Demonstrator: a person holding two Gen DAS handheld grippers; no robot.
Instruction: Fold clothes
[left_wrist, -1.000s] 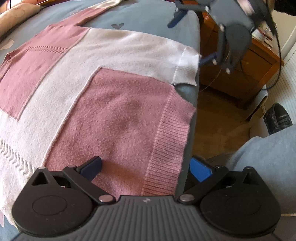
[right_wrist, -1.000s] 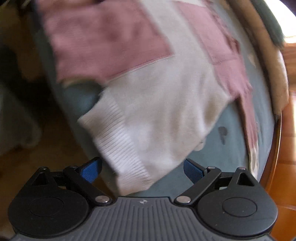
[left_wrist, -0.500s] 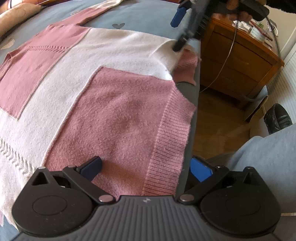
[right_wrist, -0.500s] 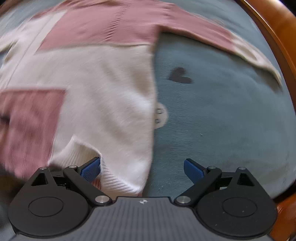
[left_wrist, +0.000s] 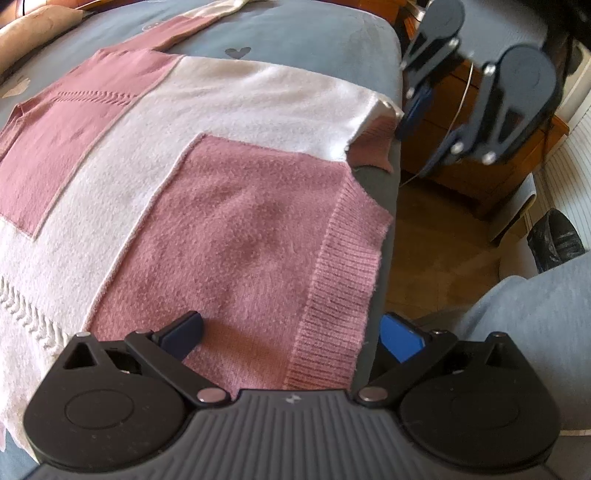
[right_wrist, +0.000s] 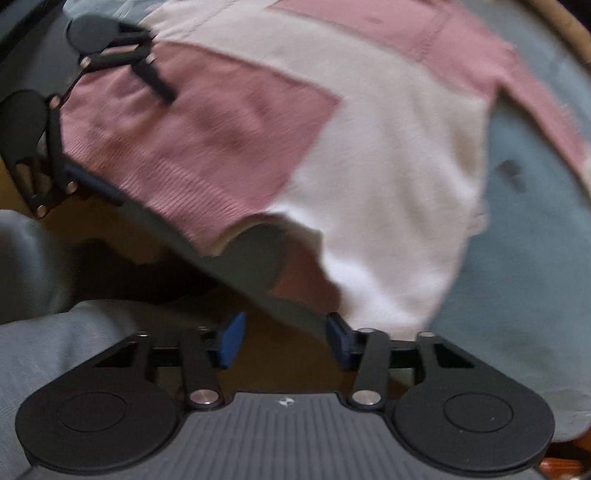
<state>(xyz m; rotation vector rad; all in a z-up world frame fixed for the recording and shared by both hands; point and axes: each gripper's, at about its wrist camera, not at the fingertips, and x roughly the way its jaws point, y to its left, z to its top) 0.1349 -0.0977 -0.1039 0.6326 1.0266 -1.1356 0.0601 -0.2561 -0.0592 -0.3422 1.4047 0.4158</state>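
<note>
The sweater (left_wrist: 229, 155), pink and white patchwork knit with ribbed hems, lies flat on the bed (left_wrist: 317, 33), its hem at the bed's edge. One white hem corner is turned over, showing pink beneath. The left claw (left_wrist: 291, 332) stands wide, straddling the pink hem. The right claw (right_wrist: 284, 339) is closing with nothing between its pads, just beyond the sweater's white corner. A wooden nightstand (left_wrist: 480, 173) stands beside the bed. No legible writing.
</note>
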